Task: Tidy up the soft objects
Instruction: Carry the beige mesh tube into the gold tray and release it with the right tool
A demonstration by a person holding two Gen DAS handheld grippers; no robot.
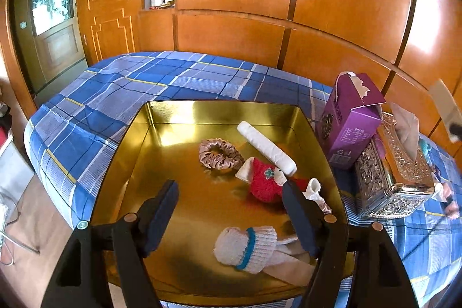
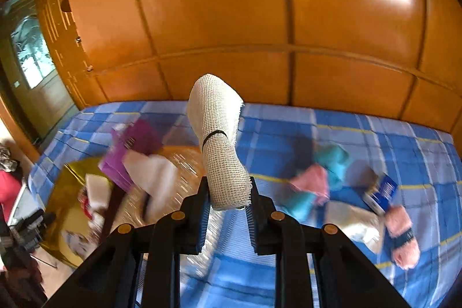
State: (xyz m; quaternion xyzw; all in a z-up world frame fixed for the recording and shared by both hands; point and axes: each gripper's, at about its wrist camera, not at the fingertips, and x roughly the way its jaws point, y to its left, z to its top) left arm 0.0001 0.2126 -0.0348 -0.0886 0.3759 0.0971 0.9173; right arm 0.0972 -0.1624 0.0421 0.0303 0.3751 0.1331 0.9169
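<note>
Plaid bedspread [image 1: 121,94] | gold tray [image 1: 161,117] holds scrunchie [image 1: 221,154], socks | left gripper [image 1: 231,210] spread, empty | right gripper [image 2: 226,210] clenched on gauze roll [image 2: 219,134]

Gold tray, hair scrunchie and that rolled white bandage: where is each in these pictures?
gold tray [image 1: 219,113]: left wrist view, on its far inner wall.
hair scrunchie [image 1: 221,154]: left wrist view, on its ruffled ring.
rolled white bandage [image 2: 219,140]: right wrist view, on its middle, near the black band.

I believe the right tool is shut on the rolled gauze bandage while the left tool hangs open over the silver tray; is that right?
Not quite: the tray is gold, as the left wrist view shows. The rest holds: the right tool is shut on the rolled gauze bandage, and the left tool hangs open.
</note>
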